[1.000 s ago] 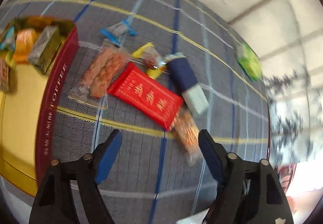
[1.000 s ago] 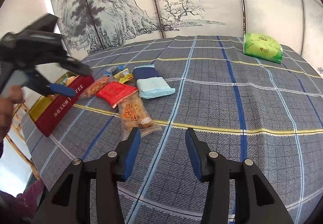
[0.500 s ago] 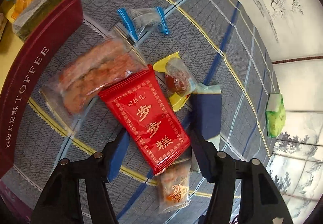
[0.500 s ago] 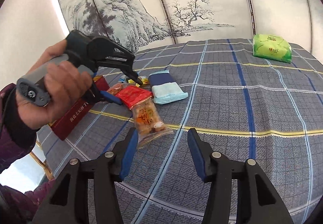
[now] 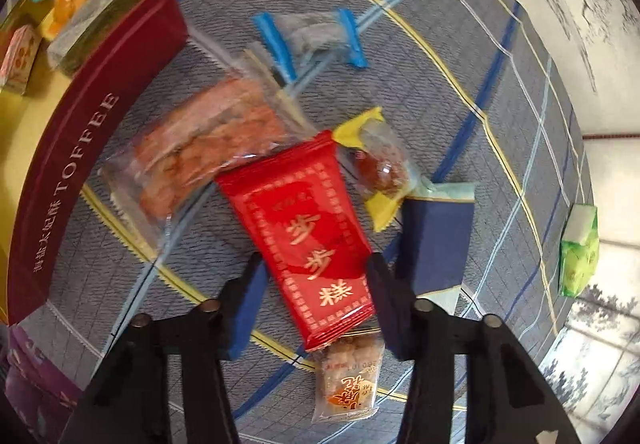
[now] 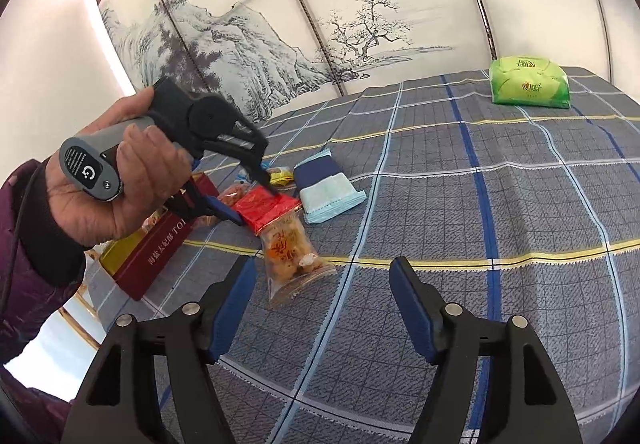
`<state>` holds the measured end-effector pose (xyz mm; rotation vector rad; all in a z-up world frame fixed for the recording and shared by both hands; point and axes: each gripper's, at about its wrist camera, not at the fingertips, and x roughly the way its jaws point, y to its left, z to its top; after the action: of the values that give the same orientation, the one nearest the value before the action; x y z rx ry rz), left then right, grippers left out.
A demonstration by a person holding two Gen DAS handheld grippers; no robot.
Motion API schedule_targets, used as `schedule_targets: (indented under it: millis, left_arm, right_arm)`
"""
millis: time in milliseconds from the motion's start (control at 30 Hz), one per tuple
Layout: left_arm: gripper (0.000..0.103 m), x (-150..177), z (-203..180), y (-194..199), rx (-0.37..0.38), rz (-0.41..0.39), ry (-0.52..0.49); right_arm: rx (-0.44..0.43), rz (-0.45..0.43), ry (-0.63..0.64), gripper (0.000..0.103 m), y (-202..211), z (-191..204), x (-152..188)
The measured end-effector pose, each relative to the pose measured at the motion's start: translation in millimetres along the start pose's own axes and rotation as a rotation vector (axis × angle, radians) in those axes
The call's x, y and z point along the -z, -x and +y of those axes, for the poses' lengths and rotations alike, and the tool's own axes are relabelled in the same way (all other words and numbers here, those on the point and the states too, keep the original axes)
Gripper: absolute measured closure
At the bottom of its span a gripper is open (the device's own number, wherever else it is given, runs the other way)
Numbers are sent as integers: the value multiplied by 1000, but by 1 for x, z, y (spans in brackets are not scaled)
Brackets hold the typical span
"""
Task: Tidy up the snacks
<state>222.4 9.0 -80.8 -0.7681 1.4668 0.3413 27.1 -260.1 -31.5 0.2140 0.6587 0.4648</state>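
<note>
A red packet with gold characters [image 5: 296, 211] lies flat on the checked tablecloth. My left gripper [image 5: 316, 268] points down over it, its jaws closing, the packet between them and both pads touching its long edges. The right wrist view shows that same left gripper [image 6: 254, 203], held in a person's hand, on the red packet [image 6: 266, 205]. My right gripper [image 6: 320, 276] hovers low over the cloth, jaws opening, nothing between them. A clear packet of orange crisps [image 6: 290, 248] lies just ahead of it to the left. The dark red toffee box [image 5: 100, 115] at the left holds several snacks.
Around the red packet lie a clear bag of orange crackers [image 5: 200, 155], a blue-ended sweet [image 5: 312, 31], a yellow-wrapped sweet [image 5: 376, 167] and a navy and pale blue pack [image 5: 436, 240]. A green pack [image 6: 528, 83] sits far back right. A painted screen stands behind the table.
The left gripper came down over the red packet, rolled, and narrowed its jaws onto the packet's edges. The right gripper's jaws widened while it stayed almost in place.
</note>
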Motion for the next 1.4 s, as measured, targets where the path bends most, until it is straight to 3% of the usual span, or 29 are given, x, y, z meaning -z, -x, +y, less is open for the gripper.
schedule_targets:
  millis: [67, 200, 233, 300, 367, 433, 500, 600, 700, 833, 967, 1000, 1067, 1133, 1200, 1333, 1400]
  left_arm:
    - [60, -3, 3, 1, 3, 13, 20]
    - [15, -4, -14, -8, 27, 40, -106]
    - [11, -3, -17, -9, 20, 41, -135]
    - [13, -1, -19, -8, 8, 22, -132]
    - [26, 0, -10, -3, 6, 1, -90]
    - [61, 1, 4, 5, -28, -14, -27]
    - [63, 0, 14, 7, -8, -9, 0]
    - [60, -6, 6, 5, -42, 32, -58]
    - [49, -12, 3, 3, -31, 61, -55]
    - [50, -16, 1, 2, -67, 73, -37]
    - [51, -14, -17, -3, -141, 66, -99]
    - [48, -11, -27, -8, -157, 64, -115]
    - [31, -8, -41, -15, -154, 71, -161]
    - [26, -4, -47, -18, -160, 62, -198]
    - [29, 0, -50, -18, -172, 43, -218]
    - [61, 7, -42, -8, -192, 5, -182]
    - [62, 7, -41, -8, -190, 19, -213]
  right_arm:
    - [-5, -5, -15, 32, 1, -3, 0]
    - [-3, -8, -23, 32, 1, -4, -1]
    - [-3, -9, -21, 32, 1, -3, -1]
    - [-2, -10, -18, 31, 2, -3, 0]
    - [-4, -11, -21, 31, 2, -3, 0]
    - [-10, -16, -32, 30, 3, -5, -1]
    - [-16, -17, -46, 29, 4, -7, -1]
    - [-28, -20, -65, 29, 5, -10, -1]
    - [-30, -26, -71, 28, 6, -11, -1]
    - [-34, -31, -78, 27, 8, -13, -1]
    - [-48, -40, -104, 27, 10, -18, -1]
    - [-52, -41, -114, 26, 10, -20, -1]
    - [-57, -45, -128, 26, 11, -22, -1]
    - [-61, -49, -140, 26, 12, -24, -1]
    - [-64, -53, -150, 25, 14, -25, 0]
    - [-72, -60, -183, 23, 15, -32, 0]
    - [-74, -64, -202, 23, 16, -36, -1]
